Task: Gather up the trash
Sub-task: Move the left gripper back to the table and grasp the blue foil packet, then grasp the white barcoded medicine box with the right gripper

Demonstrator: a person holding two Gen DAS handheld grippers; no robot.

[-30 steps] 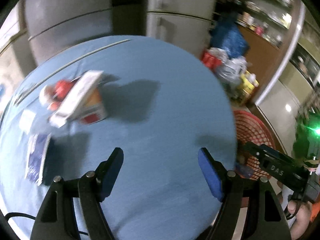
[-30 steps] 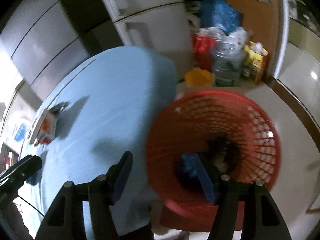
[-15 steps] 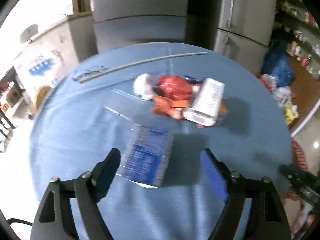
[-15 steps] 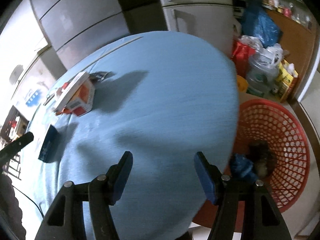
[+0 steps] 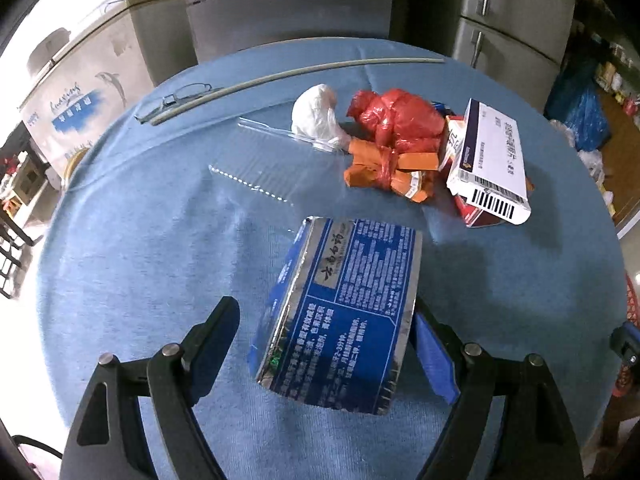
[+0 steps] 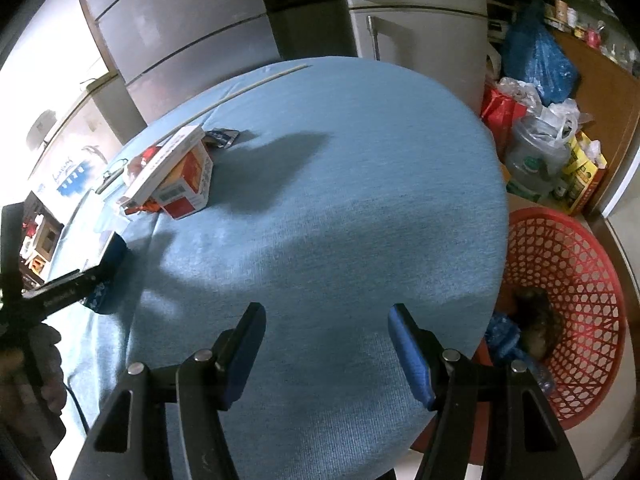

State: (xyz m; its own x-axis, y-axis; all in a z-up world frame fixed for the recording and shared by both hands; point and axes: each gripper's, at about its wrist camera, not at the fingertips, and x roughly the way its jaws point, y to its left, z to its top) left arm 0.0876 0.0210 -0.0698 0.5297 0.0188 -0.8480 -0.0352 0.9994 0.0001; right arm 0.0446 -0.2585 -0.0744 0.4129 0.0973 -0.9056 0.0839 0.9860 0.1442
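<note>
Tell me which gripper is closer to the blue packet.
Left. The left gripper has its open fingers either side of the blue packet on the table. The right gripper hangs open over bare cloth near the basket, well away from it.

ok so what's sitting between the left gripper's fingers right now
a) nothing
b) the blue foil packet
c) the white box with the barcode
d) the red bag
b: in the left wrist view the blue foil packet lies on the table between the open fingers of the left gripper, while the red bag and the white box sit farther off.
</note>
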